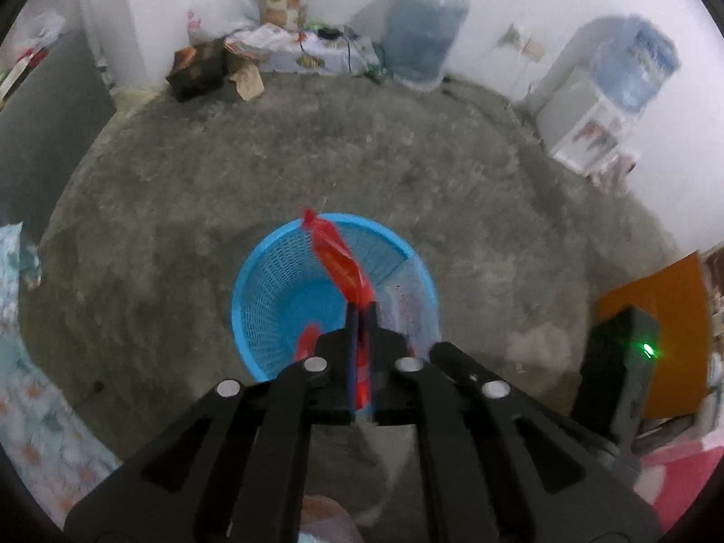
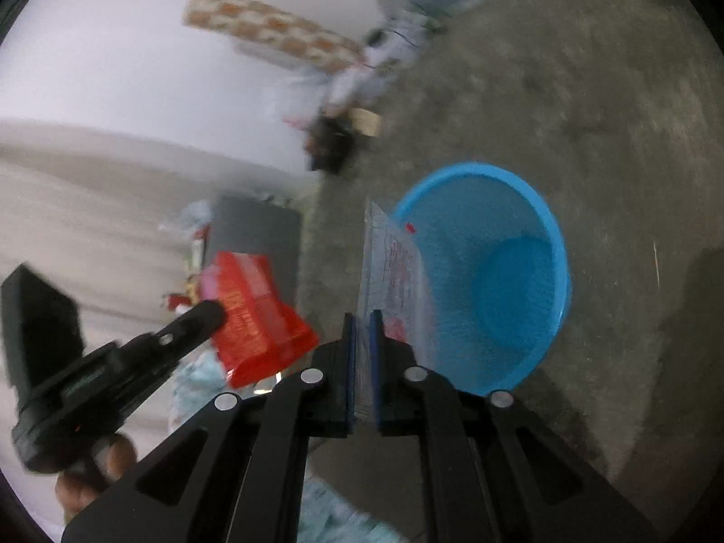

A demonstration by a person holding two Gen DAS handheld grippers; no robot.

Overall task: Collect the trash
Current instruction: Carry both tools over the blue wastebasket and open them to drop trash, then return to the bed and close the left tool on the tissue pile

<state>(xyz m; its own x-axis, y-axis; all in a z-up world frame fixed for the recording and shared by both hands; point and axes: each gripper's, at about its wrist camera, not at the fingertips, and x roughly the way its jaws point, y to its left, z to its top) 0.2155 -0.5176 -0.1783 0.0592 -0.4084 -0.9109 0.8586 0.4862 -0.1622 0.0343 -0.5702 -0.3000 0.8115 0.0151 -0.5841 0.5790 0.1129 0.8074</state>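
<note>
While the left gripper [image 1: 360,312] hangs above the blue basket [image 1: 271,280], its jaws are pressed on the lower end of a red wrapper [image 1: 340,259], which stands up and leans over the basket opening. In the right wrist view the right gripper [image 2: 361,323] has its jaws pinching the bottom edge of a clear plastic wrapper [image 2: 392,262], just beside the near rim of the same basket [image 2: 520,280]. This wrapper carries red printing and the red one carries pale lines of text, but both are too blurred to read.

The basket stands on a grey, rough concrete floor [image 1: 362,149]. Further away, near the white wall, lie a dark box [image 1: 197,70], some papers and a large water bottle [image 1: 423,29]. A water dispenser [image 1: 606,99] stands at the right side of the room.
</note>
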